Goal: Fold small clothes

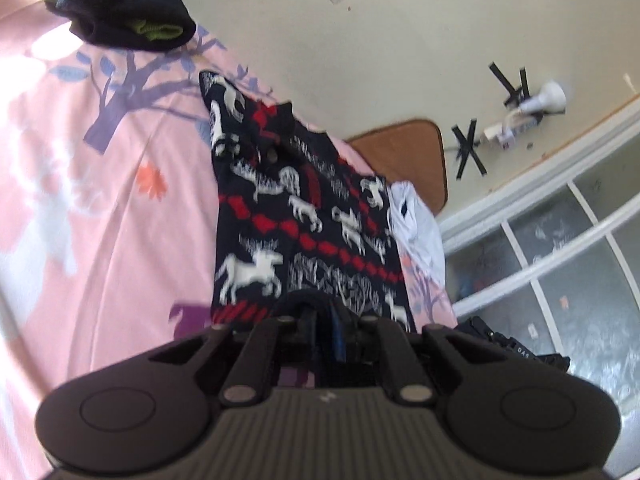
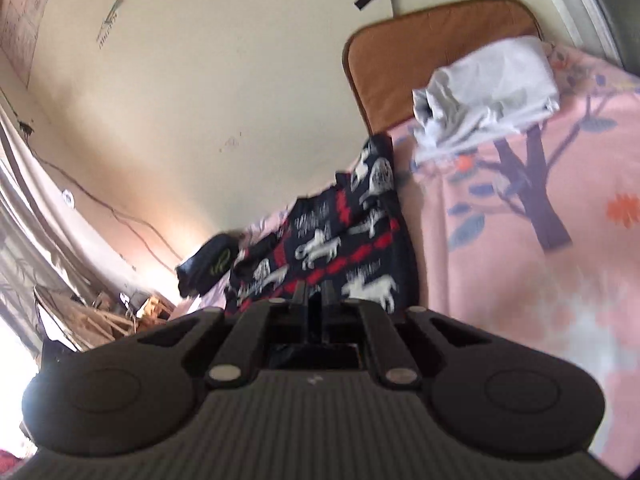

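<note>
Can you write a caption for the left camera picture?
Left gripper shut on the dark horse-patterned red-striped cloth on a pink tree-print bedsheet.

I see a navy garment (image 1: 304, 216) patterned with white horses and red zigzag bands. The bedsheet (image 1: 120, 208) is pink, printed with purple trees, blue leaves and orange flowers. A black bundle (image 1: 120, 4) shows lime-green trim; another cloth (image 2: 488, 92) is pale grey-white; the headboard (image 2: 400, 64) is tan-brown.

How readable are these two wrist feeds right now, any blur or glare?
Left wrist view: motion-smeared, the patterned garment soft-edged, sunlight washing out the pink bedsheet at left. Right wrist view: also blurred, fisheye bending the wall, glare blowing out the lower left corner and the sheet at right.
</note>
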Motion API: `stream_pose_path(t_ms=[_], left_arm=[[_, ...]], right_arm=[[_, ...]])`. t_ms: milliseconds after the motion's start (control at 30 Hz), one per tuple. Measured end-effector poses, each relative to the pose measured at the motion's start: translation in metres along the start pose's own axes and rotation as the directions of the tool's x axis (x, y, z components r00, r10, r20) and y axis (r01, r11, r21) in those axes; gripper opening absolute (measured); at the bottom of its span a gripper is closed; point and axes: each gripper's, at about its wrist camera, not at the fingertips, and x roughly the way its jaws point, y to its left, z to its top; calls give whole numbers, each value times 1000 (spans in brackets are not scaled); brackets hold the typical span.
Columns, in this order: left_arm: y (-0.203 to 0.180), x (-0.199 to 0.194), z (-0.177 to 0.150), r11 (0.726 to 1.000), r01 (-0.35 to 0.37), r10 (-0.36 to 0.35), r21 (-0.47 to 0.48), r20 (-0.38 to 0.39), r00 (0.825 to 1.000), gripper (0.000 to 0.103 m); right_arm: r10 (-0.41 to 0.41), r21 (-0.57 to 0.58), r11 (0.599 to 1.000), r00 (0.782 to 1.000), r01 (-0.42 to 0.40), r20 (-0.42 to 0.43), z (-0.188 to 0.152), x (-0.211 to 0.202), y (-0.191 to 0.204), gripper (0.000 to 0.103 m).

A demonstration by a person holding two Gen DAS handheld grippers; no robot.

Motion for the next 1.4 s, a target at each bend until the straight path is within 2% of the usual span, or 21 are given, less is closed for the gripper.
stream_pose_path(t_ms=[33, 100, 133, 200, 233, 267, 333, 400, 467, 667, 700, 733, 767, 800, 833, 967, 1067, 1167, 1233, 1333, 1400], left_arm=[[2, 12, 16, 999, -19, 20, -36, 29, 999, 10], [14, 39, 43, 992, -70, 79, -103, 87, 993, 25], [20, 50, 52, 985, -123, 136, -123, 107, 985, 38], [33, 60, 57, 961, -205, 227, -188, 104, 968, 41], [37, 60, 52, 967, -175, 195, -184, 99, 976, 44], [39, 56, 47, 979, -140, 155, -146, 95, 983, 51], [34, 49, 35, 982, -182, 187, -60, 104, 977, 61], [27, 46, 32, 965, -261, 255, 36, 123, 959, 69], [18, 50, 34, 953, -284, 271, 107, 120, 955, 72], [-8, 89, 40, 922, -278, 270, 271, 67, 961, 69], [-11, 97, 38, 911, -286, 283, 296, 55, 958, 67], [-12, 103, 35, 903, -291, 292, 317, 44, 955, 58], [-12, 108, 32, 895, -295, 302, 336, 32, 953, 39], [-12, 112, 29, 886, -301, 312, 352, 25, 950, 29], [-11, 113, 26, 877, -307, 323, 370, 21, 946, 8], [-12, 102, 17, 861, -332, 326, 386, 84, 942, 6], [-12, 75, 18, 889, -311, 261, 337, 186, 947, 6], [-7, 64, 28, 914, -307, 240, 264, 258, 936, 6], [-3, 74, 34, 905, -348, 275, 246, 286, 918, 7], [12, 104, 37, 848, -478, 424, 228, 249, 871, 10], [20, 98, 32, 873, -451, 406, 187, 236, 883, 10]], right_arm=[[-19, 4, 1000, 999, 19, 32, 15, 14, 0, 7], [-60, 50, 997, 993, 55, 103, 39, 49, -4, 12], [-98, 56, 994, 985, 91, 140, 48, 68, -7, 19], [-248, 21, 969, 958, 248, 145, 59, 103, -11, 43], [-287, 14, 958, 951, 287, 115, 61, 112, -14, 43], [-251, 3, 968, 964, 251, 90, 58, 113, -15, 43], [-169, -72, 982, 983, 174, 71, 43, 99, -11, 51], [-211, -205, 953, 974, 222, 78, 23, 85, -3, 60], [-302, -303, 900, 950, 313, 83, 5, 80, 2, 60], [-361, -309, 888, 932, 341, -11, -21, 76, -7, 60], [-364, -299, 891, 931, 341, -22, -25, 75, -6, 54], [-356, -290, 898, 934, 332, -30, -30, 72, -5, 33], [-350, -289, 900, 936, 325, -38, -33, 71, -4, 20], [-353, -298, 897, 935, 328, -32, -36, 69, -2, 11], [-363, -314, 885, 932, 343, -5, -39, 67, 3, 8], [-359, -400, 838, 927, 370, 107, -34, 62, 28, 8], [-302, -450, 823, 938, 346, 170, -22, 67, 46, 8], [-263, -479, 811, 940, 337, 217, -5, 83, 56, 8], [-272, -479, 803, 933, 354, 233, 7, 105, 54, 8], [-352, -437, 802, 914, 406, 202, 15, 148, 32, 15], [-436, -406, 796, 890, 449, 130, 16, 168, 18, 22]])
